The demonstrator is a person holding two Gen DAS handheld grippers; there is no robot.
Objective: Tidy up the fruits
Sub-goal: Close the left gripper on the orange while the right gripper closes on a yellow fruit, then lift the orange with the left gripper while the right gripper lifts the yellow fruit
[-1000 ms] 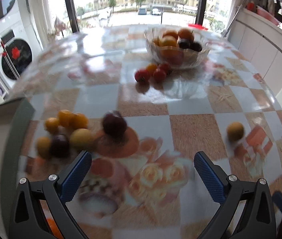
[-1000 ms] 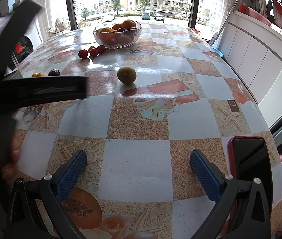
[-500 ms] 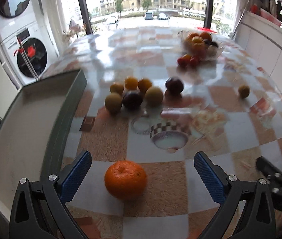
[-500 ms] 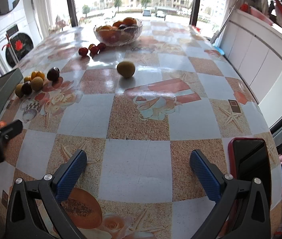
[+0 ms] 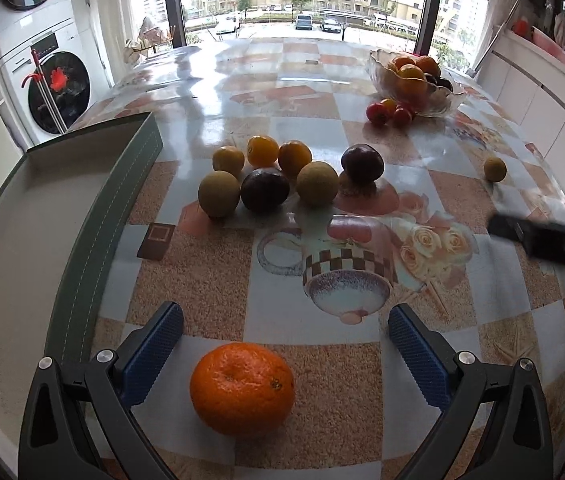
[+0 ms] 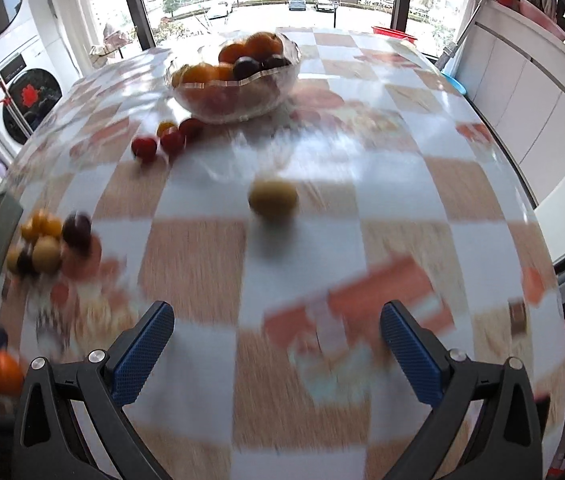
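My left gripper (image 5: 284, 334) is open, its blue pads on either side of an orange (image 5: 242, 388) that rests on the table without touching them. Beyond it lies a cluster of yellow, orange and dark purple fruits (image 5: 266, 188). A green tray (image 5: 62, 216) lies at the left, empty. My right gripper (image 6: 278, 330) is open and empty above the table, facing a lone yellow-green fruit (image 6: 273, 199). A glass bowl (image 6: 238, 92) of fruit stands at the back, with small red fruits (image 6: 166, 140) beside it. The right wrist view is blurred.
The lone yellow-green fruit also shows in the left wrist view (image 5: 495, 169), as does the glass bowl (image 5: 414, 80). A washing machine (image 5: 42, 80) stands left of the table. White cabinets (image 6: 534, 92) run along the right. A dark bar (image 5: 550, 246) crosses the left view's right edge.
My left gripper swung to the near-left table corner and closed in on the orange. My right gripper moved forward toward the lone yellow-green fruit and the bowl.
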